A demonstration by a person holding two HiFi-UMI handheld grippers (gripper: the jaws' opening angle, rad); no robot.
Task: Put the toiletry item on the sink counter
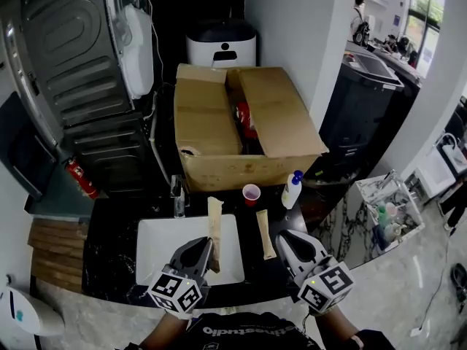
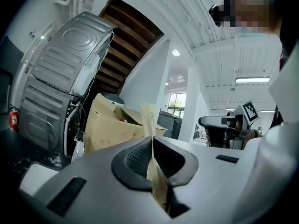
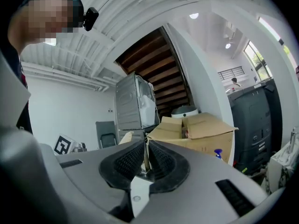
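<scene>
1. Over the white basin [image 1: 157, 257] of the black sink counter [image 1: 113, 228], a long tan packet [image 1: 214, 224] is held by the left gripper [image 1: 206, 245]; its jaws are clamped flat on the packet's lower part, and the upper end sticks up past the pads toward the faucet [image 1: 177, 195].
2. On the counter just right of the basin, a second tan packet [image 1: 265, 233] is seen lying lengthwise; the right gripper [image 1: 283, 238] is placed close beside its near end.
3. The right gripper's jaws are seen pressed nearly together; a thin tan sliver shows in the slit; whether anything is gripped cannot be told.
4. Behind the basin, a pink cup [image 1: 251, 193] and a white bottle with a blue cap [image 1: 292, 190] are stood in front of an open cardboard box [image 1: 219, 122].
</scene>
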